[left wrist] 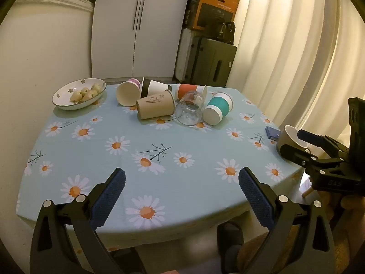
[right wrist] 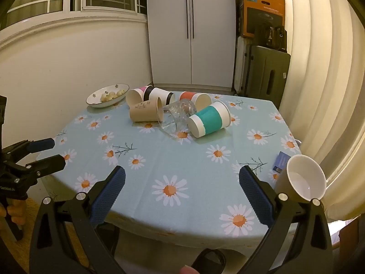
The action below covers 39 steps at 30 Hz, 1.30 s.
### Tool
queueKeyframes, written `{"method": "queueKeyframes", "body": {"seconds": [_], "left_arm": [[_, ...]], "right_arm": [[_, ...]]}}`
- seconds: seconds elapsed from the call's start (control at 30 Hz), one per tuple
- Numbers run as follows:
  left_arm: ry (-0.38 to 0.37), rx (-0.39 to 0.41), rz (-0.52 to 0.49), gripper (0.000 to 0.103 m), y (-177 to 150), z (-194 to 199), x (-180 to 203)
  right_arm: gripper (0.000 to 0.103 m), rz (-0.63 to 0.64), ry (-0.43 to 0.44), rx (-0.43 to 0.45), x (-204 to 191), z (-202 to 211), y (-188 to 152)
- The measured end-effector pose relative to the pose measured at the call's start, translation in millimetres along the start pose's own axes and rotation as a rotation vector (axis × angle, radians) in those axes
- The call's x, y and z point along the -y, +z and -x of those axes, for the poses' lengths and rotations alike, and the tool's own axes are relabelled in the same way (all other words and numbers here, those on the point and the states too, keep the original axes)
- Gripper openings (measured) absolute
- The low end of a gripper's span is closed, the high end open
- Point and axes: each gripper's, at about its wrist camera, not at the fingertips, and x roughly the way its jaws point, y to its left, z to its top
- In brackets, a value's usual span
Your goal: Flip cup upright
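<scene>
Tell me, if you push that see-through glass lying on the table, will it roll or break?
The clear glass lies on its side, so a sideways nudge would probably roll it. The brown paper cup and teal cup crowd either side and may stop it. It looks hard and smooth, so likely slippery and breakable if dropped.

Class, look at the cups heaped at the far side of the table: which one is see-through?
The clear glass cup, lying on its side between the brown paper cup and the teal-banded cup. All the others are opaque paper.
</scene>
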Motion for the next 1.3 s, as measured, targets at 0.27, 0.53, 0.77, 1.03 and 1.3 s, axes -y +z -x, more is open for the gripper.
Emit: {"method": "queueKeyframes", "body": {"seconds": [0.27, 0.53, 0.77, 1.03, 1.3], "left_arm": [[-0.003, -0.002, 0.003, 0.097, -0.1, 0.1, -0.2], [-0.004, -0.006, 0.012, 0.097, -1.2, -1.1, -2.7], [-0.012, -0.01, 0.008, 0.097, 0.5, 0.2, -3.5], [-0.009, -0.009, 0.006, 0.097, 0.4, -0.3, -0.7], [-0.009, -0.008, 0.008, 0.097, 0.7, -0.2, -1.2]], "right_arm": [[0.099, 0.001, -0.001, 0.0, -0.5, -1.3, -1.0], [0.099, -0.002, 0.0, -0.004, 0.4, -1.8, -1.6], [0.099, -0.005, 0.0, -0.003, -1.2, -2.2, -1.9], [0.099, -0.005, 0.0, -0.006, 2.7, -0.3, -0.7], [0.099, 0.0, -0.001, -0.011, 2.8, -1.5, -0.5]]}}
